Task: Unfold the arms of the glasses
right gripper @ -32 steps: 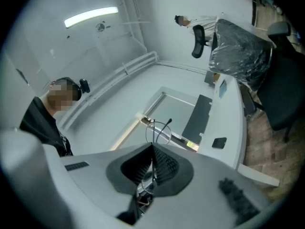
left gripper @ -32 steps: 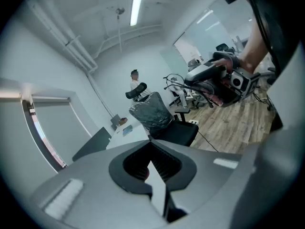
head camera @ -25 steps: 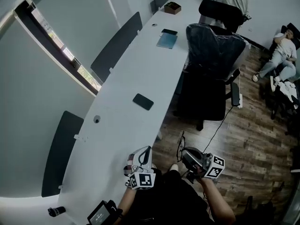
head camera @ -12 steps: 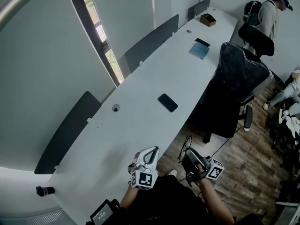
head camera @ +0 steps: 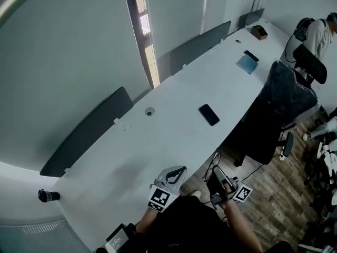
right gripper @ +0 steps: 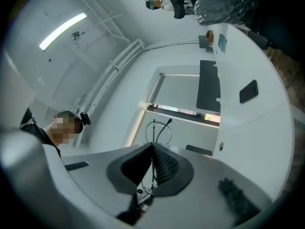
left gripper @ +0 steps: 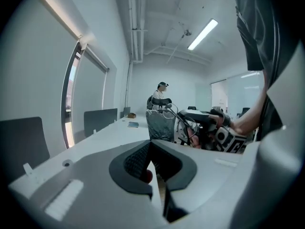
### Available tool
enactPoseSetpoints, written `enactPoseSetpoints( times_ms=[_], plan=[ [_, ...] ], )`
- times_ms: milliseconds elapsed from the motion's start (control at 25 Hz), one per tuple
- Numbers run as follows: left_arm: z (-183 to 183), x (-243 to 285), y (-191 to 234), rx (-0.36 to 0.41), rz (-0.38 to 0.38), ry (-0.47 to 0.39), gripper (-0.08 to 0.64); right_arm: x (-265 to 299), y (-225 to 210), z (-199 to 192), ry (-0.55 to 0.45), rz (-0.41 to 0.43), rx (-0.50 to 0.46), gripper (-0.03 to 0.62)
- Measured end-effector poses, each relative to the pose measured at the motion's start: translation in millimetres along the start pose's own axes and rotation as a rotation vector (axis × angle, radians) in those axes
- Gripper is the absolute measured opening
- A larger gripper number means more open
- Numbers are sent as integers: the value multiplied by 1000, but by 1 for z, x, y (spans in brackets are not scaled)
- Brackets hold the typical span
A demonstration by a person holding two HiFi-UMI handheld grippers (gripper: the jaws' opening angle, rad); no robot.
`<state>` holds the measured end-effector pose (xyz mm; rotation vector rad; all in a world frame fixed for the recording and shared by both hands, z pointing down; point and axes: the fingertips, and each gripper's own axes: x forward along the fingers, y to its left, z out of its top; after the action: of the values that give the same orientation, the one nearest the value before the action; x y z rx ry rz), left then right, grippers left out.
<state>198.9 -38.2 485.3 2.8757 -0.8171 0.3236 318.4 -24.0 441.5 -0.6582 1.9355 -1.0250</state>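
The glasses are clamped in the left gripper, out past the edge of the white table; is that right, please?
Not quite: the right gripper clamps the glasses, as the right gripper view shows; the rest holds.

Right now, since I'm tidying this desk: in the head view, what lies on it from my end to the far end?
round cable port → black phone → blue notebook → brown box

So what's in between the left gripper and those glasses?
Nothing. In the head view only open air over the wooden floor separates the left gripper from the glasses held in the right gripper.
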Motion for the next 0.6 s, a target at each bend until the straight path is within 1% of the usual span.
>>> enactPoseSetpoints(
  times_ms=[40, 120, 160, 280, 320, 440, 600],
  plan=[
    [0, -4, 1, -64, -16, -20, 6, 1, -3, -3, -3, -5, 10, 9],
    [1, -15, 5, -221, -43, -78, 6, 2, -6, -11, -6, -7, 31, 9],
    [1, -20, 9, -267, -48, -99, 6, 4, -8, -16, -6, -5, 39, 9],
    [-3, -35, 18, -290, -46, -125, 6, 9, -12, -27, -6, 4, 61, 9],
    [-3, -39, 21, -315, -49, -142, 6, 11, -14, -30, -5, 6, 66, 9],
    [-4, -50, 31, -434, -51, -195, 6, 16, -16, -38, 2, 12, 79, 9],
    [-13, -63, 48, -530, -24, -207, 6, 23, -20, -50, 8, 12, 96, 9]
  ],
)
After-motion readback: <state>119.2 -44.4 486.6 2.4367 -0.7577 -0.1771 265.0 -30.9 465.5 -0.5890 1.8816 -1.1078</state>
